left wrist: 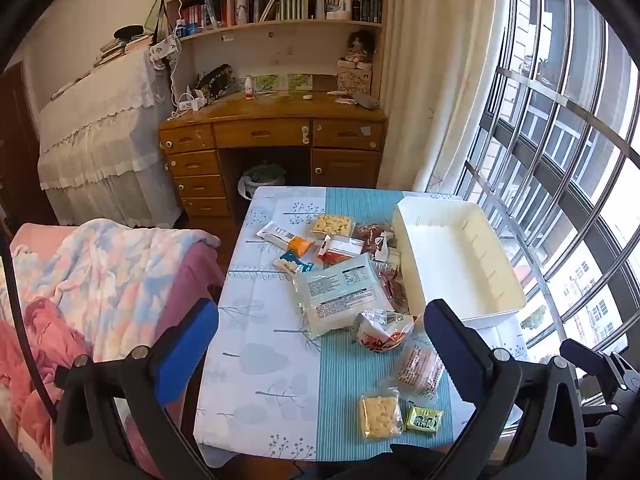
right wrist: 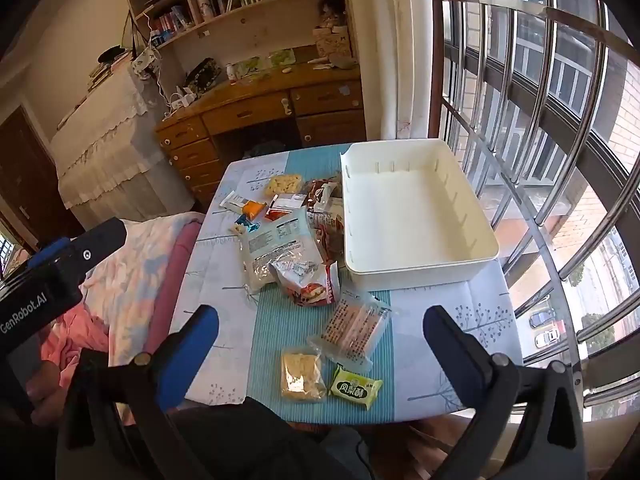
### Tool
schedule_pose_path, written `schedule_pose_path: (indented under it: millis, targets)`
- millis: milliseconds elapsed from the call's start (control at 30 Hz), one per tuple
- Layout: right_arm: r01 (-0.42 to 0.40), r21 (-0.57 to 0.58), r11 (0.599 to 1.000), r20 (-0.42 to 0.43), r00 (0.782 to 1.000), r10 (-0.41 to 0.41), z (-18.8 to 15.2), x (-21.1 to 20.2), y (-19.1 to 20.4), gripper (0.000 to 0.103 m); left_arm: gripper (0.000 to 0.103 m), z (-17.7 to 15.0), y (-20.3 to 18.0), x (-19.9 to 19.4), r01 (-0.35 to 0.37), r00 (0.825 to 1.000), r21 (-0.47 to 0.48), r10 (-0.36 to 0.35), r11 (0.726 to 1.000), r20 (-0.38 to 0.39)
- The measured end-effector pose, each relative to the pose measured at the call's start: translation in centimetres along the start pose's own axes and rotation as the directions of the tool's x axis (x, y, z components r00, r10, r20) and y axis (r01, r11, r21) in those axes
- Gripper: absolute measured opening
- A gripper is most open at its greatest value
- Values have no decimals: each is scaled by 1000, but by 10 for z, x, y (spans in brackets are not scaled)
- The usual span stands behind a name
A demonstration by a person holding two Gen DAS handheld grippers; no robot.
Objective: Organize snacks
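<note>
Several snack packets lie on a small table with a blue and white cloth (left wrist: 260,360) (right wrist: 460,360). A large white packet (left wrist: 340,292) (right wrist: 276,248) lies in the middle. A red and white bag (left wrist: 382,332) (right wrist: 310,286), a clear pink packet (left wrist: 420,364) (right wrist: 356,330), a yellow cracker pack (left wrist: 379,416) (right wrist: 300,376) and a green packet (left wrist: 424,420) (right wrist: 354,386) lie nearer me. An empty white bin (left wrist: 460,264) (right wrist: 416,216) stands at the right. My left gripper (left wrist: 320,344) and right gripper (right wrist: 320,344) are open and empty, above the table's near edge.
A bed with a pink and blue blanket (left wrist: 100,292) (right wrist: 132,264) adjoins the table's left side. A barred window (left wrist: 560,160) (right wrist: 560,140) runs along the right. A wooden desk (left wrist: 272,132) (right wrist: 260,108) with shelves stands behind. The left gripper's body (right wrist: 52,272) shows at the left of the right wrist view.
</note>
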State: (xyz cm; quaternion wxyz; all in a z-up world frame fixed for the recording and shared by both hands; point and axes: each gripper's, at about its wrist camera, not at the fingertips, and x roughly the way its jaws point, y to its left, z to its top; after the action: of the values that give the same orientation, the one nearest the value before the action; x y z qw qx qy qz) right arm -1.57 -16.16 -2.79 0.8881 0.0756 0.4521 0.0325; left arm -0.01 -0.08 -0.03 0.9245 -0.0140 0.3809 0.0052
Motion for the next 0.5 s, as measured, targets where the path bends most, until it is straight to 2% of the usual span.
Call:
schedule_pose_path:
  millis: [267, 433, 500]
  targets:
    - [3, -5, 1000, -8, 1000, -3, 3, 5, -3, 103, 102, -4, -5, 4, 28, 999, 11, -27, 1000, -40]
    - [4, -4, 1000, -17, 1000, -4, 0, 7, 9, 103, 102, -3, -16, 15, 41, 996, 13, -40, 999, -76]
    - [-10, -9, 1000, -28, 1000, 10, 3, 6, -6, 103, 102, -4, -17, 15, 48, 996, 11, -47, 999, -78]
